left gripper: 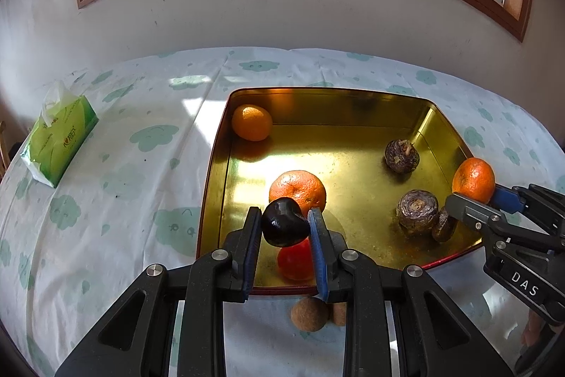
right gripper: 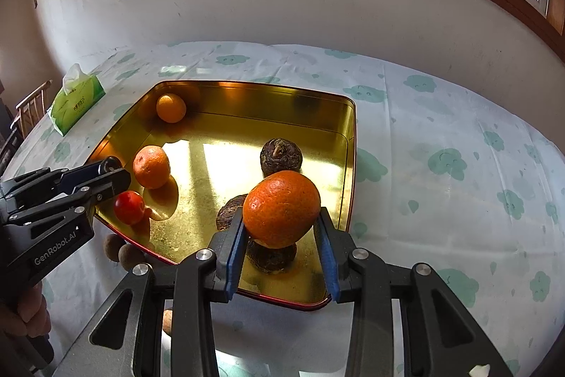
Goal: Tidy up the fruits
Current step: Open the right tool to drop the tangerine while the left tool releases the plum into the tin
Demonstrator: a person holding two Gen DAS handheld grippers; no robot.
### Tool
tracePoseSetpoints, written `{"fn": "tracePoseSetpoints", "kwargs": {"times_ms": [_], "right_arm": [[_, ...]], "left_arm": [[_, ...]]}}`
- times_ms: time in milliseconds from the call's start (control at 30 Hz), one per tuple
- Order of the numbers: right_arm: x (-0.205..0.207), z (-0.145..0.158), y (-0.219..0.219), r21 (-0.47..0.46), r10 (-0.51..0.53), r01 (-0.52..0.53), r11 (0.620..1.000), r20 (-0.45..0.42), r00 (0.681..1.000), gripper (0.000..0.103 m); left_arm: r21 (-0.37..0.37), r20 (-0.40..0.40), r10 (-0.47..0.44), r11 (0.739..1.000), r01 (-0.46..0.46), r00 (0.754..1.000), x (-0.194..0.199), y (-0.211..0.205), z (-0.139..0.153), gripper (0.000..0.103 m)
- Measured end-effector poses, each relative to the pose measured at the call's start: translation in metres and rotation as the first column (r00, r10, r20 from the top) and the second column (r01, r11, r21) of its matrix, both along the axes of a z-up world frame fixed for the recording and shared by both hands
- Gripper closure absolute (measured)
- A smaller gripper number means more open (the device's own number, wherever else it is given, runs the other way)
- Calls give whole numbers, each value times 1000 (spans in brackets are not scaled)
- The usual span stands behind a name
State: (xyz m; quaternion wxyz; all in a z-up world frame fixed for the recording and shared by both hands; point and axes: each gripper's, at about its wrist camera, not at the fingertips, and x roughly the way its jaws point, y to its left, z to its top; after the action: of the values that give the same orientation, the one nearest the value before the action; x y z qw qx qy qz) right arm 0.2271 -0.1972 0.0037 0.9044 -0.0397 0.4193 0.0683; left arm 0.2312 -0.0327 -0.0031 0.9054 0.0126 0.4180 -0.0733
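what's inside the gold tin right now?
Gold tin holds two oranges, a red fruit, three brown bulbs. Held orange partly covers two bulbs.

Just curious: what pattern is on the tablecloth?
White tablecloth with pale green smiling clouds, clearest in the right wrist view.

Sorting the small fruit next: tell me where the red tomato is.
The red tomato lies in the gold tray near its front-left rim, beside the loose orange, below the left gripper.

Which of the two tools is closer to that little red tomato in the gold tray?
Left. The left tool, holding a dark chestnut, hangs right above the red tomato. The right tool, gripping an orange, is across the tray.
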Motion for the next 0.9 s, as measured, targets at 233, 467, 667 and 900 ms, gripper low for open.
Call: {"fn": "tracePoseSetpoints", "kwargs": {"times_ms": [233,467,667,900], "right_arm": [[6,-5,2,3,3,-3,1000,-11,1000,69],[7,-5,1,6,5,-5,1000,-15,1000,67],[8,-5,1,9,3,-3,1000,-17,1000,66],[7,-2,3,11,3,-3,1000,-4,1000,62]], "left_arm": [[4,-20,4,1000,-4,1000,6,1,-7,75],[12,-25,8,1000,-7,1000,11,-1,-11,75],[27,-23,5,1000,-4,1000,12,-4,-10,70],[34,-19,7,999,-7,1000,10,-5,-8,51]]}}
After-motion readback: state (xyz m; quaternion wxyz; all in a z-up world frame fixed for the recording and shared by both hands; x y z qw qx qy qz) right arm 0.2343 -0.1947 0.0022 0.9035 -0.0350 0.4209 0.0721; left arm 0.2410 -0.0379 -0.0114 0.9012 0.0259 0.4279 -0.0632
